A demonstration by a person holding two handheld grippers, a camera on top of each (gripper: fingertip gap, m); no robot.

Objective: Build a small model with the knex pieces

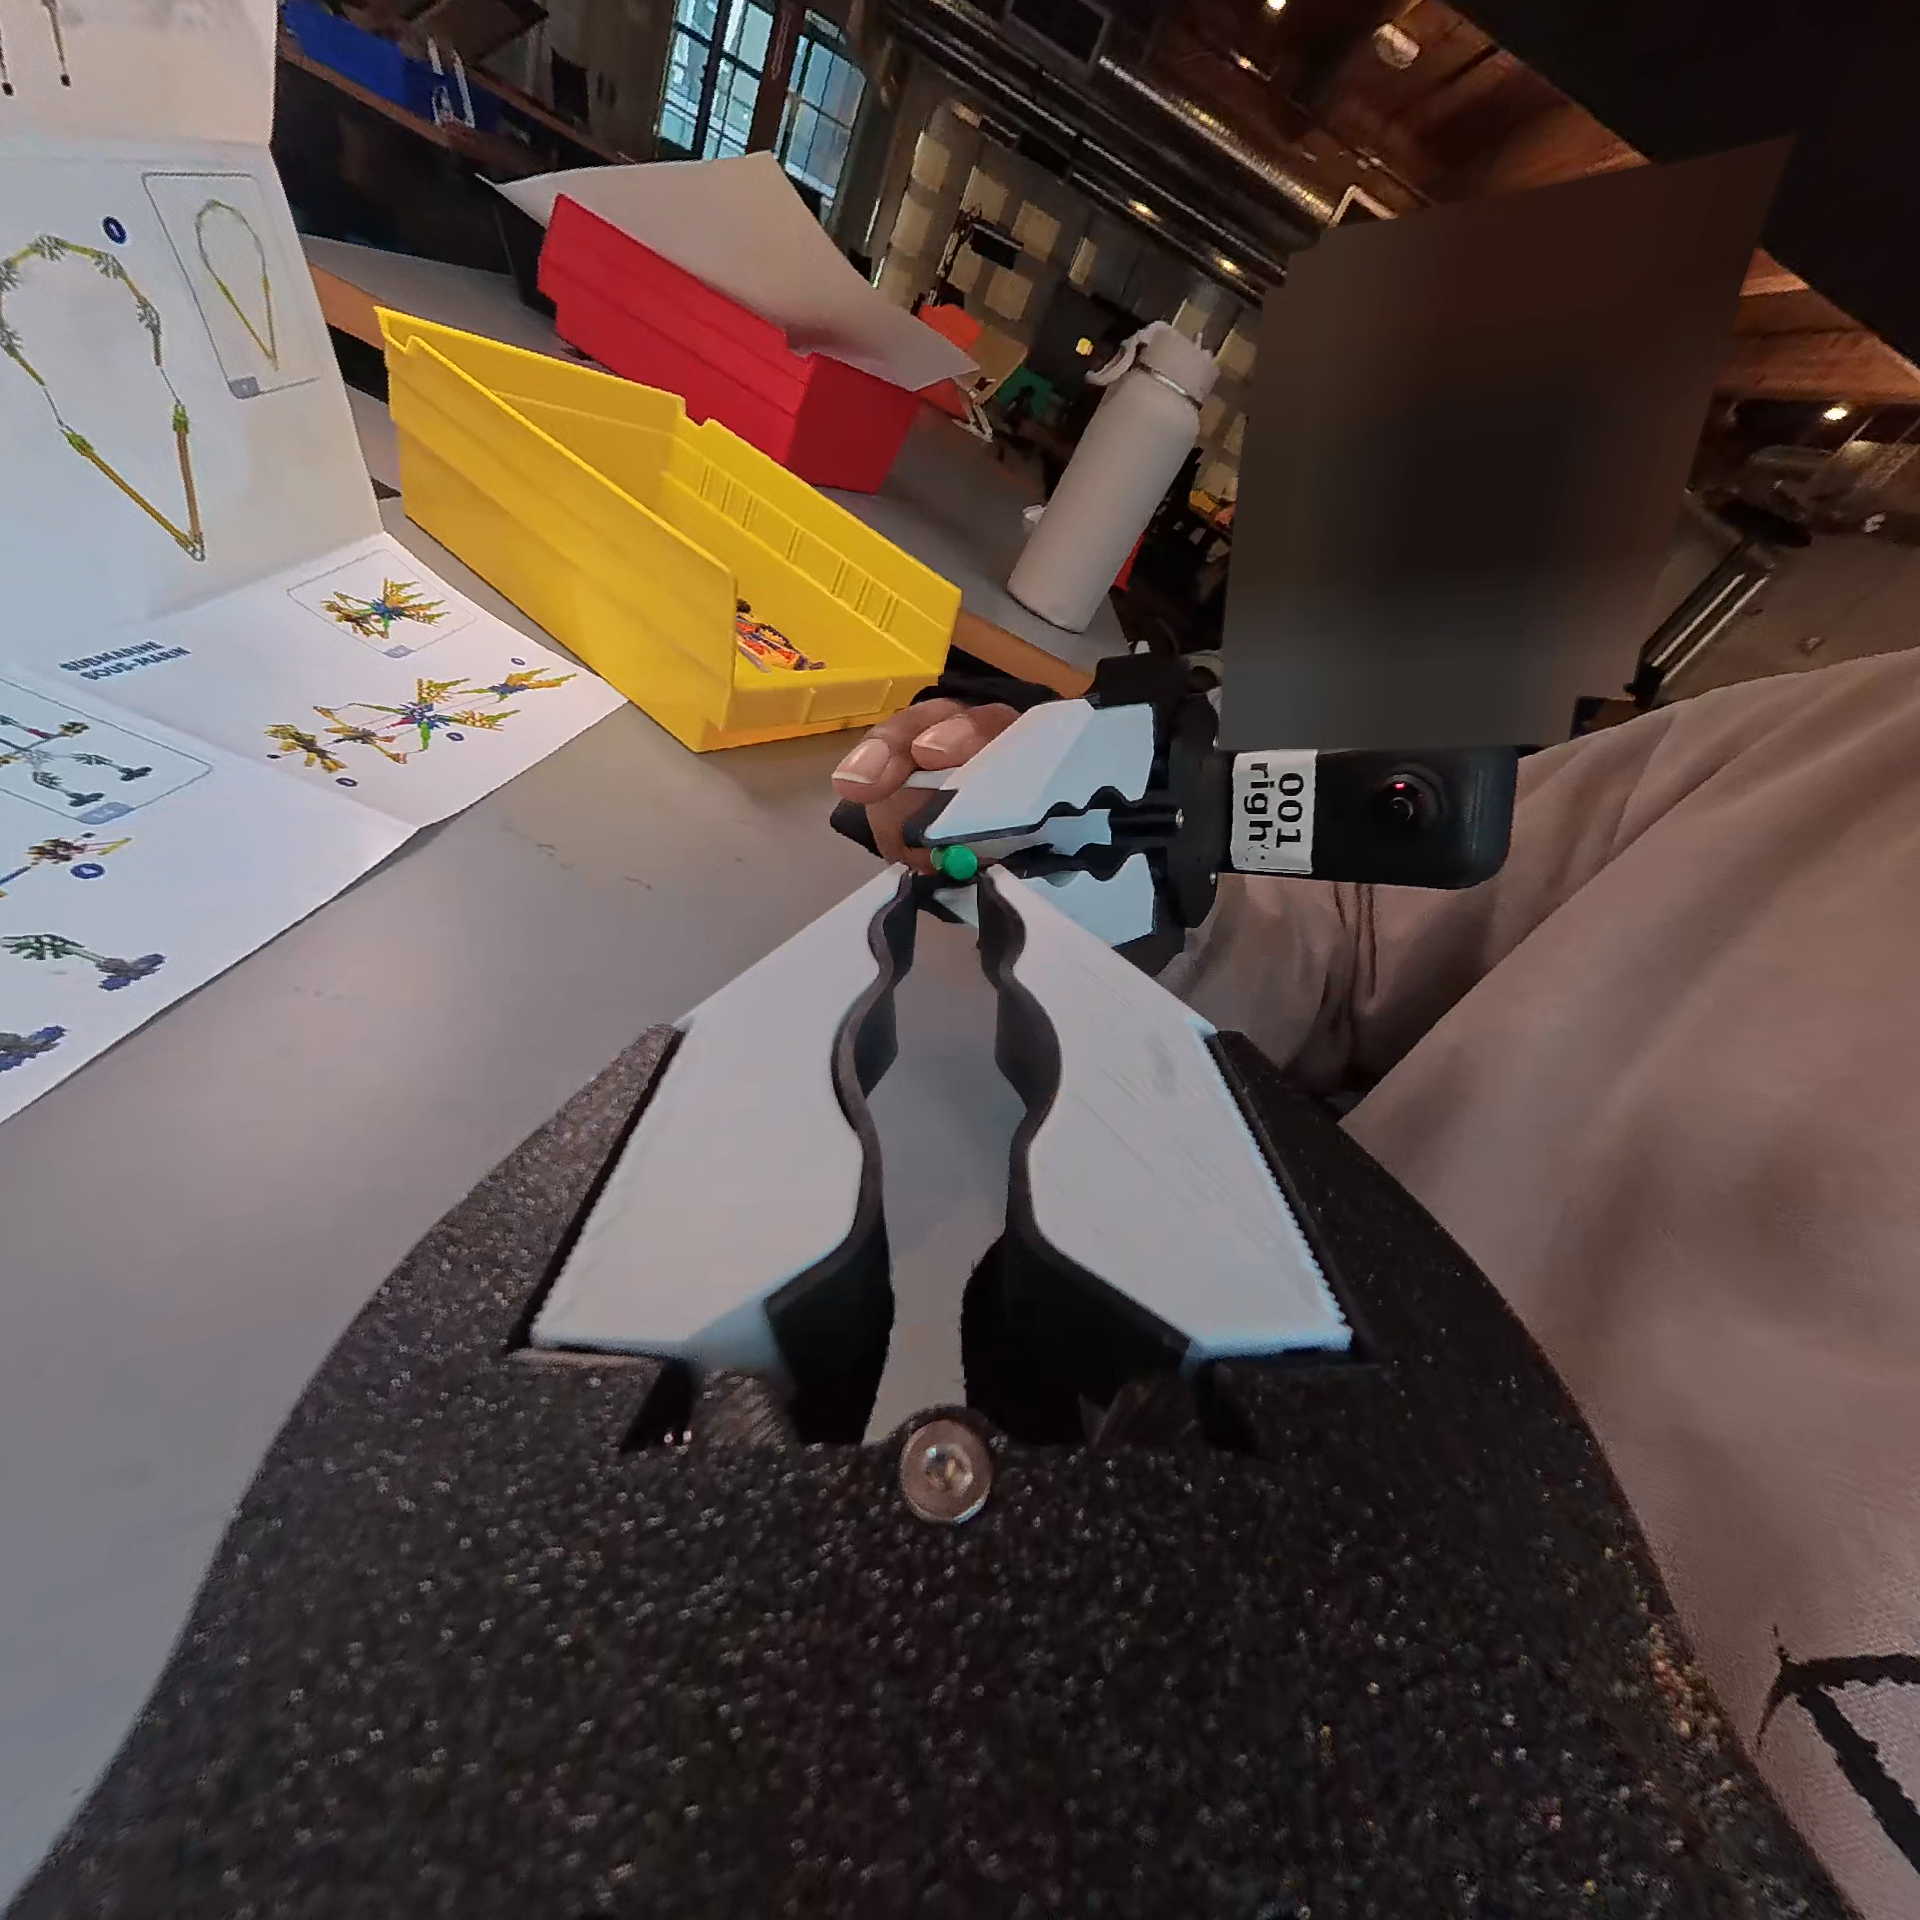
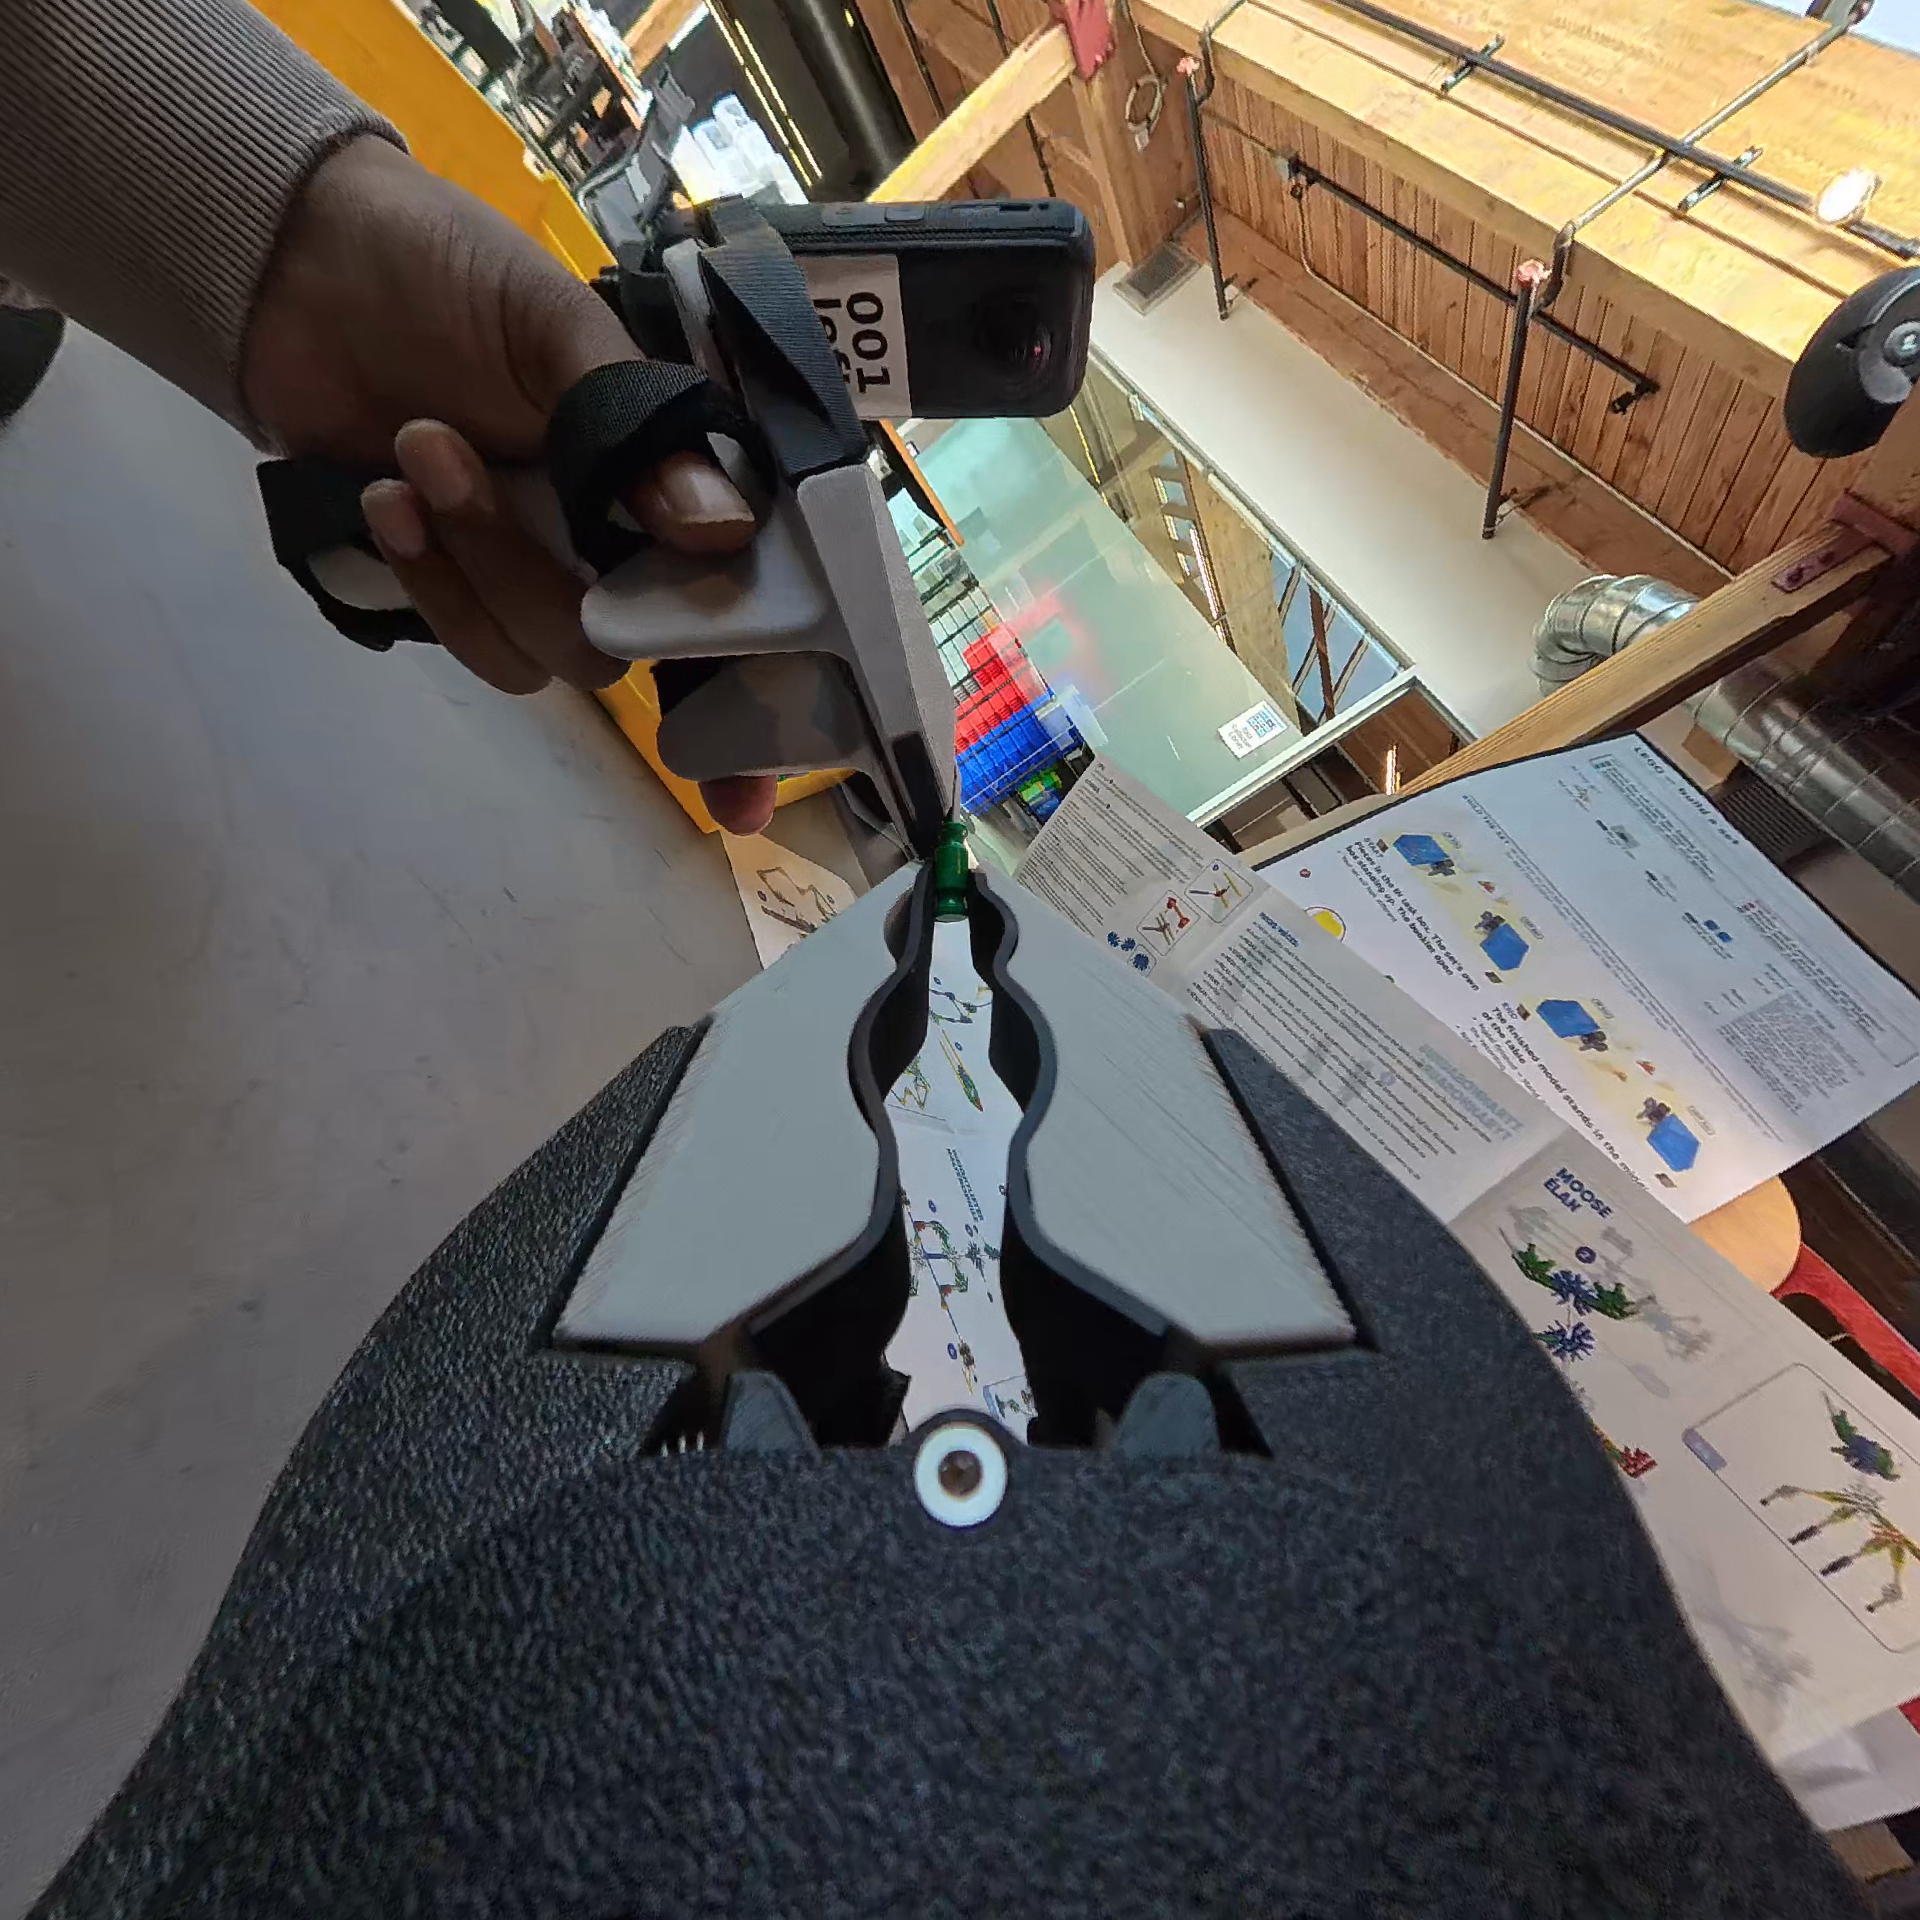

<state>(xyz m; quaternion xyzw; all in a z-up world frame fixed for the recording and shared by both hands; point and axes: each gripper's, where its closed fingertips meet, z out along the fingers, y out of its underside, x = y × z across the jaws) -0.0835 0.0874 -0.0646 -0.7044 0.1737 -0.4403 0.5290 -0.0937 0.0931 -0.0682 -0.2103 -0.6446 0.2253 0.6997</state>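
Green rod piece (image 2: 950, 871): a short green plastic connector rod with flanged ends, held in the air above the grey surface (image 1: 644, 935), gripped at both ends at once.
Left tool (image 1: 943, 883): fingers narrowed to a slim gap at the tips, clenched on one end of the green rod piece; its tips come at the rod nearly end-on, so the piece is braced along its length.
Right tool (image 2: 948, 896): tips pinched around the other end of the green rod piece, meeting the left tool tip to tip; the two grips oppose each other, which steadies so small a part.
Hands: one hand (image 2: 457, 416) wraps the left tool's handle, fingers through black straps.
Yellow bin (image 1: 665, 540): beyond the green rod piece, open, a few coloured pieces in one corner.
Red bin (image 1: 727, 332): behind the yellow bin, partly covered by a paper sheet.
Instruction sheets (image 1: 208, 727): spread flat and propped beside the yellow bin, facing the tools for reference.
White bottle (image 1: 1112, 478): upright, beside the red bin.
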